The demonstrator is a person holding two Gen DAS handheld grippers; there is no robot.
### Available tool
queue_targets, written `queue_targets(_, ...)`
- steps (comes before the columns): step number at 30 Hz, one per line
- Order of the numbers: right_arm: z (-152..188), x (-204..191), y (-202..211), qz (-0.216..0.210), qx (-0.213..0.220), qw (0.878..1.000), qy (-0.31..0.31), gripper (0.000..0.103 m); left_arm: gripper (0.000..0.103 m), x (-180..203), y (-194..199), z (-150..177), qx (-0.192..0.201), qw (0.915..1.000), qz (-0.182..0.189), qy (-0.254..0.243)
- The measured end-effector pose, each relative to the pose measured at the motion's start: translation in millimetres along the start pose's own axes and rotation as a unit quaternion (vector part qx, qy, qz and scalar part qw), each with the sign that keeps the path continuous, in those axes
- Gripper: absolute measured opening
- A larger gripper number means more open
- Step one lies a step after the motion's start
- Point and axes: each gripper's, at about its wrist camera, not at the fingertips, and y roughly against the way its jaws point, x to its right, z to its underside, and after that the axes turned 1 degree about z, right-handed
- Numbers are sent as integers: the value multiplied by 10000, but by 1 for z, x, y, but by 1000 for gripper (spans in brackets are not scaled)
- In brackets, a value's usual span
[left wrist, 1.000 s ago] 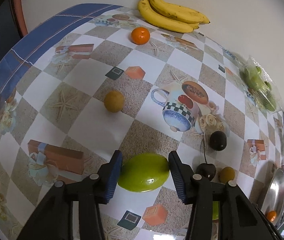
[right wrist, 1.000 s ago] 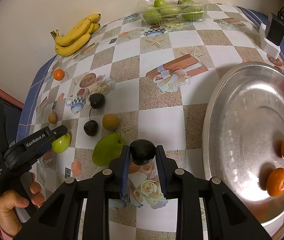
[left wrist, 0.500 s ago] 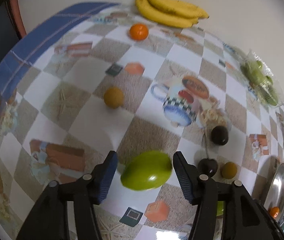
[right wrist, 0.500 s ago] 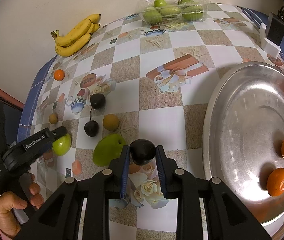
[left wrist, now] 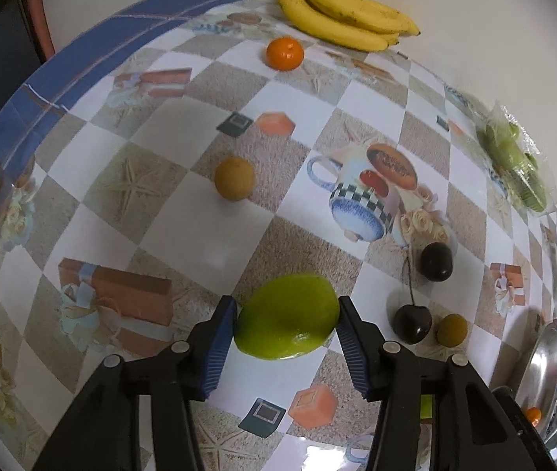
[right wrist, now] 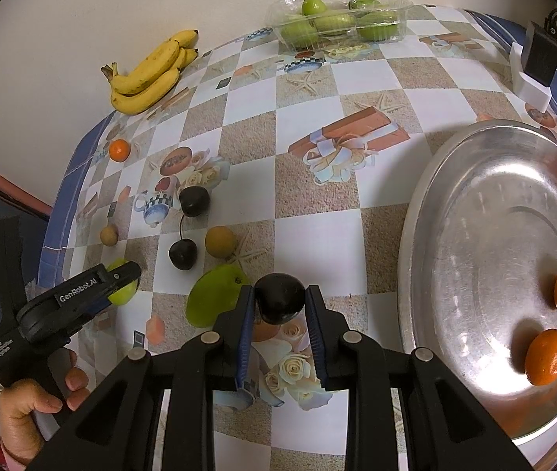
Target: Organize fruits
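- Two claws, two fruits: the left claw (left wrist: 286, 331) brackets a green fruit (left wrist: 287, 317), its blue pads (left wrist: 221, 347) at the fruit's flanks. Whether they already press it or only flank it, I cannot tell.
- The right claw (right wrist: 279, 316) pinches a dark plum (right wrist: 280, 297) between its pads, holding it above the cloth (a rose print shows beneath it).
- Just left of the right claw lies a mango (right wrist: 215, 294) on the table (right wrist: 317, 243). A cherry (right wrist: 182, 254) and a small tan fruit (right wrist: 220, 241) sit just beyond it, with a second dark fruit (right wrist: 194, 201) farther back near the printed mug.
- To the right is the steel tray (right wrist: 419, 259), with two mandarins (right wrist: 546, 357) near its right side. Most of its floor is bare.
- Farther out: another tan fruit (left wrist: 235, 183), a loose mandarin (left wrist: 285, 53), bananas (left wrist: 341, 19) against the wall, and a clear box of green fruit (right wrist: 339, 15) at the back.
- Likely step: carry the plum to the tray and set it down. To do it well, keep the squeeze light, since a soft, round fruit bruises or pops out if clamped hard.
- Lower it until it touches the metal before spreading the pads, so it does not roll on the slick surface.
- Pick a bare spot clear of the mandarins and away from the rim.
- For the left claw, centre the pads on the fruit's widest part before closing, so it does not twist free when lifted.
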Motion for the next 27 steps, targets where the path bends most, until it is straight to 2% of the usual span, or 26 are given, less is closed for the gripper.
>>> queue_targets(12, -5, 17, 21, -45, 237, 9994, -264, 27, 54, 35, 34, 1, 358, 9983, 158, -422)
queue_targets(20, -9, 57, 36, 113, 369, 9967, -721, 27, 54, 80, 47, 17, 378, 9945, 369, -909)
queue_targets(27, -8, 99, 46, 284, 436, 9915, -1194, 27, 54, 124, 52, 42, 308, 9870, 520, -1487)
